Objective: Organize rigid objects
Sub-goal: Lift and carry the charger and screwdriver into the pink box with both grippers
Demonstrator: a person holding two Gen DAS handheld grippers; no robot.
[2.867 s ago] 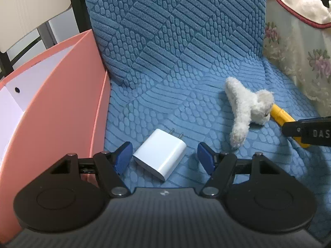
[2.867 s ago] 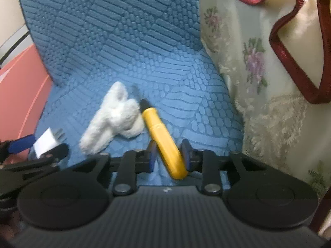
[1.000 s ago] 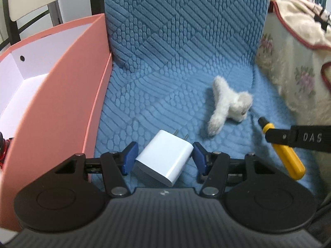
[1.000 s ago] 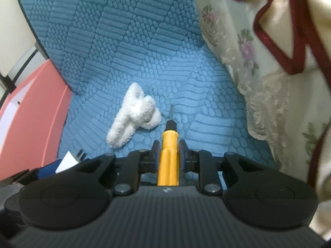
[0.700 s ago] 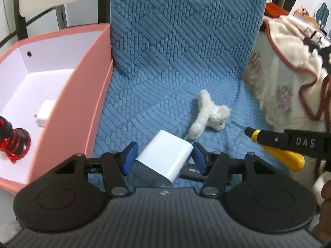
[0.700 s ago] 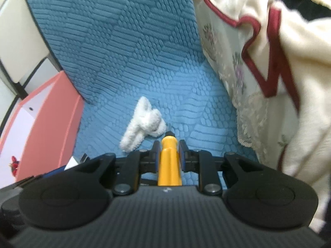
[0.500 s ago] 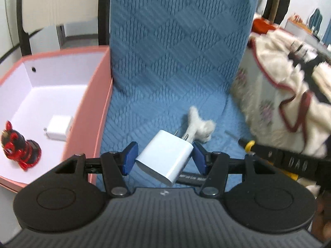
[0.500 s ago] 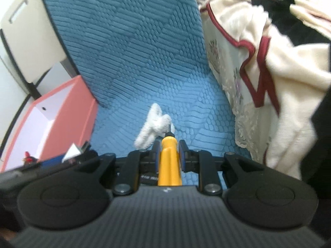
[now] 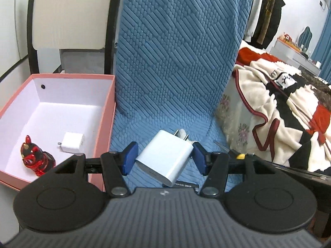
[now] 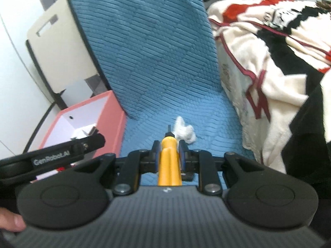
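My left gripper point(image 9: 164, 158) is shut on a white wall charger point(image 9: 165, 158), its prongs pointing away, held in the air above the blue seat cover point(image 9: 178, 82). To its left stands a pink box point(image 9: 104, 124) holding a smaller white charger point(image 9: 72, 141) and a red figurine point(image 9: 34, 158). My right gripper point(image 10: 169, 157) is shut on a yellow-handled screwdriver point(image 10: 169, 165), tip forward, also lifted off the seat. A white plush toy point(image 10: 184, 133) lies on the seat ahead of it. The left gripper's side shows at the left of the right wrist view.
A bed with a cream, red and black blanket point(image 9: 279, 107) borders the seat on the right. The seat's tall backrest point(image 10: 144, 41) rises behind. A white panel with black frame point(image 9: 68, 14) stands behind the box. A fingertip point(image 10: 12, 225) shows at the lower left.
Both grippers have risen with their objects, so the seat and plush look smaller and farther. The box's inside, with charger and figurine, has come fully into view.
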